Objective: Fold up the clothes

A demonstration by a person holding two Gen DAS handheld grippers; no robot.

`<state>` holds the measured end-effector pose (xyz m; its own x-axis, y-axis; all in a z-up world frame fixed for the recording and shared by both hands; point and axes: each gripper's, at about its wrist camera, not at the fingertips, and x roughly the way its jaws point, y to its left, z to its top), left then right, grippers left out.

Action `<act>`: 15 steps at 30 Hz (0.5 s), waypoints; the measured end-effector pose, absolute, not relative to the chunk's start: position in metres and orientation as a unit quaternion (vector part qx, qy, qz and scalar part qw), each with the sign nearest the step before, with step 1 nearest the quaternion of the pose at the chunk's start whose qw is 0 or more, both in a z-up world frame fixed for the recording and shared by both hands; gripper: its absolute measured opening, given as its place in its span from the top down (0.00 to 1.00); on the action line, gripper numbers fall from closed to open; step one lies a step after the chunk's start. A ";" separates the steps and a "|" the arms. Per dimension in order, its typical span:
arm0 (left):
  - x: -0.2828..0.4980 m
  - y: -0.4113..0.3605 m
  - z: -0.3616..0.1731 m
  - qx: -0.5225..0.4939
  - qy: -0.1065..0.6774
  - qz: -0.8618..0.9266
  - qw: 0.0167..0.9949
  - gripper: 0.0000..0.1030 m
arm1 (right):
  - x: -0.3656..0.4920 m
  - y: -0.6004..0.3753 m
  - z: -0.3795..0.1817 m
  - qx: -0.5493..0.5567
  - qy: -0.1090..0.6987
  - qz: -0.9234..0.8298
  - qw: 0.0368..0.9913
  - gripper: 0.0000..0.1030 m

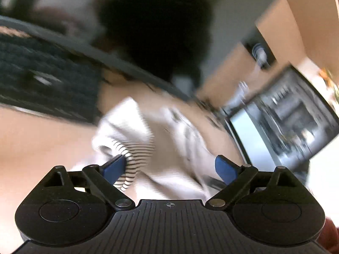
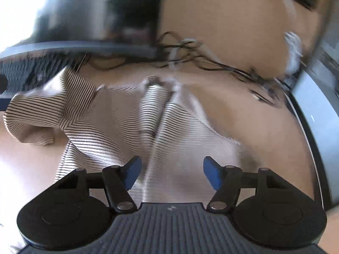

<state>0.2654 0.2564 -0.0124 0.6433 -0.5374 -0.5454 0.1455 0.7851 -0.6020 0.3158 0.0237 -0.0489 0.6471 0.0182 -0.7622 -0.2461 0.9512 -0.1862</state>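
Note:
A white shirt with thin black stripes (image 2: pixel 118 118) lies crumpled on a light wooden table (image 2: pixel 243 110). It also shows in the left wrist view (image 1: pixel 135 139), blurred by motion. My right gripper (image 2: pixel 171 173) is open just above the shirt's near part, nothing between its blue pads. My left gripper (image 1: pixel 169 167) is open over the shirt, its left pad (image 1: pixel 114 167) beside a striped fold. Neither holds cloth.
A dark keyboard (image 1: pixel 42 84) lies at the back left. A tangle of black cables (image 2: pixel 201 57) lies behind the shirt. A laptop or monitor (image 1: pixel 286 116) stands at the right, seen also in the right wrist view (image 2: pixel 313 114).

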 end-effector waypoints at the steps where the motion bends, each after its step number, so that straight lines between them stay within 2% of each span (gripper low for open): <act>1: 0.268 0.243 -0.020 -0.261 0.382 -0.204 0.863 0.09 | 0.321 0.033 -0.058 -0.176 0.419 0.087 0.887 0.37; 2: 0.273 0.233 -0.028 -0.267 0.393 -0.207 0.855 0.10 | 0.321 0.040 -0.067 -0.225 0.416 0.102 0.875 0.38; 4: 0.279 0.215 -0.041 -0.282 0.409 -0.217 0.840 0.12 | 0.312 0.046 -0.078 -0.343 0.390 0.136 0.844 0.52; 6: 0.283 0.201 -0.052 -0.296 0.421 -0.230 0.826 0.13 | 0.305 0.034 -0.075 -0.450 0.351 0.159 0.806 0.75; 9: 0.285 0.185 -0.048 -0.286 0.405 -0.245 0.833 0.13 | 0.321 -0.002 -0.052 -0.549 0.302 0.137 0.767 0.88; 11: 0.283 0.186 -0.040 -0.276 0.380 -0.220 0.855 0.13 | 0.347 -0.031 -0.034 -0.584 0.280 0.089 0.757 0.89; 12: 0.283 0.189 -0.036 -0.270 0.369 -0.197 0.867 0.13 | 0.364 -0.046 -0.027 -0.595 0.268 0.051 0.756 0.96; 15: 0.284 0.216 -0.033 -0.268 0.357 -0.097 0.889 0.13 | 0.414 -0.087 -0.007 -0.574 0.263 -0.048 0.774 0.97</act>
<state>0.2845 0.2155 -0.0327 0.7258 -0.3642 -0.5835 -0.0186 0.8377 -0.5459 0.4145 -0.0867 -0.0067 0.8570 -0.3762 -0.3522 -0.2280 0.3361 -0.9138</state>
